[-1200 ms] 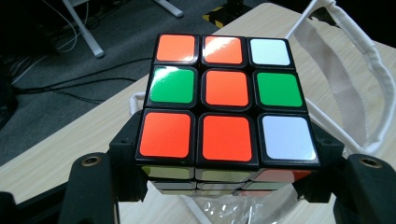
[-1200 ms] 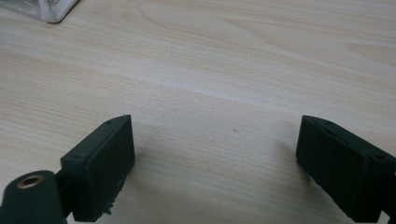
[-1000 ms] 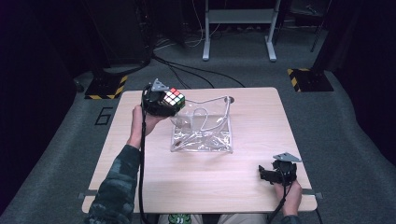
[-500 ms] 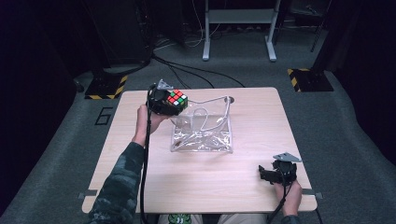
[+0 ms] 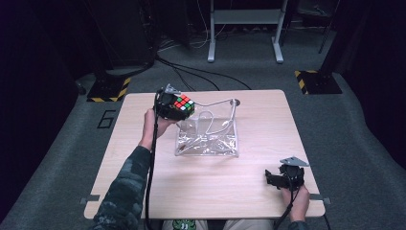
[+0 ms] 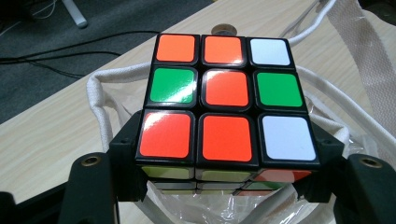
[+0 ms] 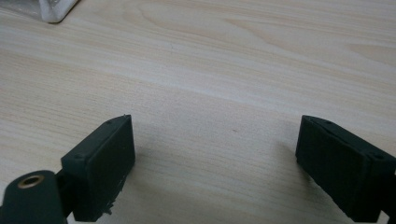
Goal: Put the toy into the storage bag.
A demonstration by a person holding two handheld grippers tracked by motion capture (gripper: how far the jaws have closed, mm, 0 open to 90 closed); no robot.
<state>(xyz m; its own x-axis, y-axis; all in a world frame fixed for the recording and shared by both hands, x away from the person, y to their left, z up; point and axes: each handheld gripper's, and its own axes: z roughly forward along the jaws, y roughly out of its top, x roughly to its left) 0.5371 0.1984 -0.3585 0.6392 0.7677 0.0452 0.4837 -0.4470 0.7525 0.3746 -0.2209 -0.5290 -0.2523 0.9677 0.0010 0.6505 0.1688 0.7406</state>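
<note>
While up over the bag: cube pinched tight
Left gripper [image 5: 178, 109]: squeezes puzzle cube [image 6: 227, 99] on two sides
Cube: in the air, above the see-through bag [image 5: 207, 139], near its left rim
Bag: on wooden table [image 5: 201, 187], white straps loose
Right gripper [image 7: 215, 163]: spread wide, nothing inside, low over bare table near front right corner

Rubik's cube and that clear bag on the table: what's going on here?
A person works with a claw in each hand. The left claw is shut on a Rubik's cube, held above the near-left corner of a clear plastic bag with white rope handles that lies on the wooden table. The cube is not yet in the bag. The right claw rests open and empty near the table's front right corner.
</note>
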